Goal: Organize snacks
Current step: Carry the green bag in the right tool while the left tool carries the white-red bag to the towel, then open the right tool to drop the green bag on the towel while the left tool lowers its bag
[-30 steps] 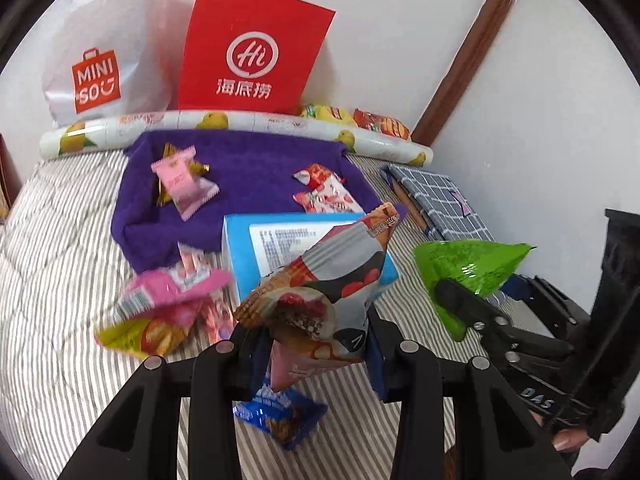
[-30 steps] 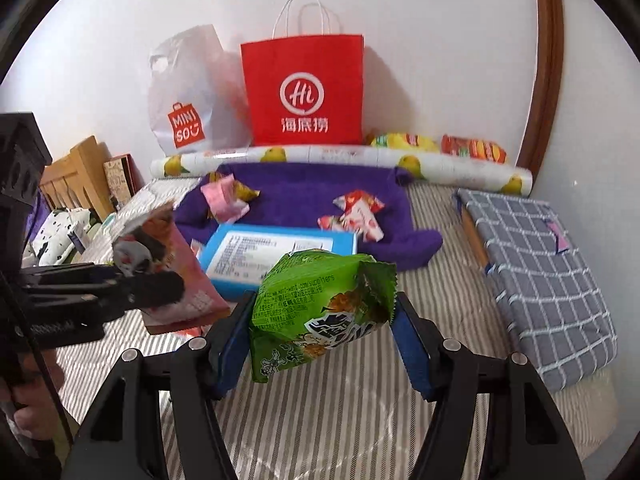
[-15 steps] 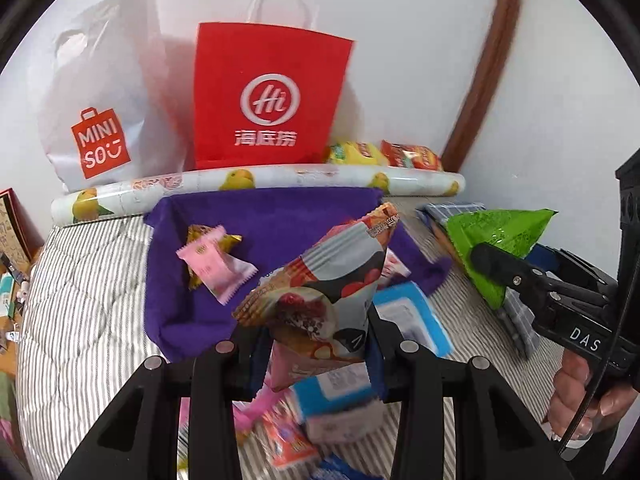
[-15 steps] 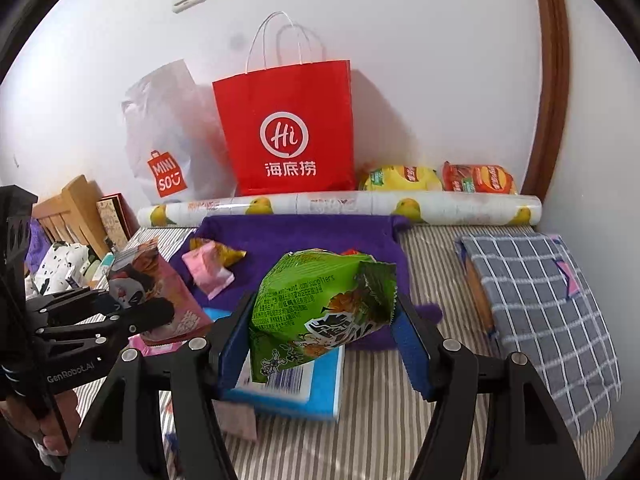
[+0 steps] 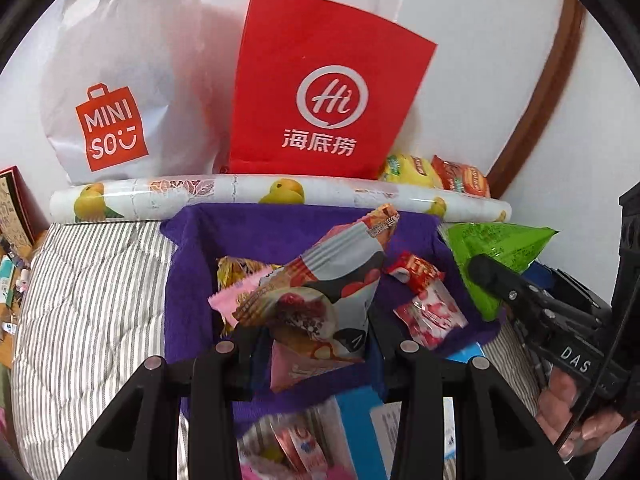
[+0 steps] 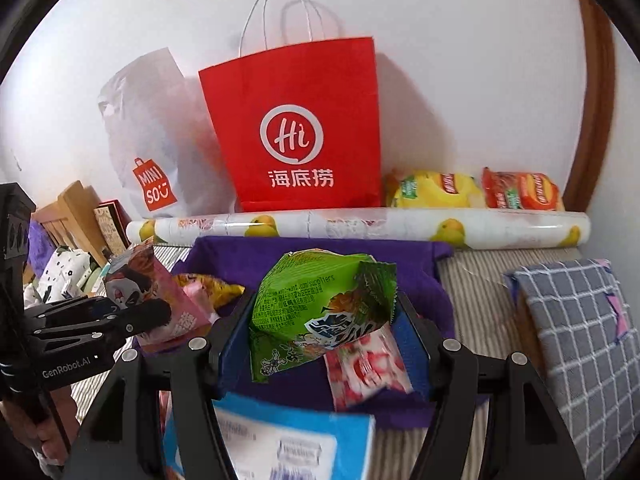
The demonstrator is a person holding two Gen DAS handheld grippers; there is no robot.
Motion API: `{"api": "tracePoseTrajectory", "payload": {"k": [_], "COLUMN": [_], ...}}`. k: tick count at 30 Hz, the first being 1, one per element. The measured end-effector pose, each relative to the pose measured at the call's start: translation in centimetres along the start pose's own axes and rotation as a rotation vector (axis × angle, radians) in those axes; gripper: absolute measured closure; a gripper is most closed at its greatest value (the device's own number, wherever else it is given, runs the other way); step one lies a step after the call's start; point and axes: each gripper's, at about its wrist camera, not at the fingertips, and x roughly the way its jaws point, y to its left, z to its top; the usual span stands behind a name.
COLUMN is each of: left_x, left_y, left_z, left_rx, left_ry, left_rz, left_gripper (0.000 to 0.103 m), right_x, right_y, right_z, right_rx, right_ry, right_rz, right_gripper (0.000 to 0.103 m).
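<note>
My left gripper (image 5: pixel 316 344) is shut on a pink and grey snack bag (image 5: pixel 324 296), held above the purple cloth (image 5: pixel 280 232); the bag also shows at the left of the right wrist view (image 6: pixel 140 280). My right gripper (image 6: pixel 324 332) is shut on a green snack bag (image 6: pixel 320 308), also over the purple cloth (image 6: pixel 240 260); it shows at the right of the left wrist view (image 5: pixel 492 252). Small snacks lie on the cloth: a pink packet (image 5: pixel 234 294), a yellow packet (image 5: pixel 236 270), a red packet (image 5: pixel 416 272) and a red-white packet (image 6: pixel 364 364).
A red paper bag (image 5: pixel 324 92) and a white Miniso bag (image 5: pixel 116 96) stand against the wall behind a rolled mat (image 5: pixel 240 196). Yellow (image 6: pixel 436 190) and red (image 6: pixel 520 190) chip bags lie beside them. A blue box (image 6: pixel 288 440) lies near me; a checked cloth (image 6: pixel 580 340) is at the right.
Both grippers have moved forward with their bags, from over the striped bed to over the purple cloth. The red bag and wall are nearer. The blue box now lies below the grippers.
</note>
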Motion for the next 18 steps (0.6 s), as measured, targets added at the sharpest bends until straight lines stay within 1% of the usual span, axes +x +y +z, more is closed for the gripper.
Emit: {"api": "tracePoseTrajectory", "payload": {"k": [4,8,12,15,18], "left_x": [1.9,3.2,3.8,4.1,4.4], "left_y": [0.3,0.5,0.6,0.5,0.4], "left_z": [0.0,-0.6,-0.8,-1.2,-1.5], "left_rx": [0.003,0.005,0.006,0.005,0.011], "left_ry": [0.03,0.054,0.058,0.065,0.072], "left_rz": [0.007,0.003,0.026,0.025,0.027], "left_gripper": [0.065,0.065,0.065,0.065,0.065], "right_x": [2.3,4.5,5.3,5.7,6.2], "right_y": [0.4,0.3,-0.6,-1.2,-1.7], "right_z": [-0.1,-1.6,-2.5,-2.9,-3.2], "right_rx": [-0.013,-0.02,-0.013,0.007,0.036], "right_ry": [0.015,0.076,0.108,0.12,0.14], "right_rz": [0.024,0.013,-0.023,-0.028,-0.008], "right_gripper": [0.038,0.038,0.038,0.038,0.038]}}
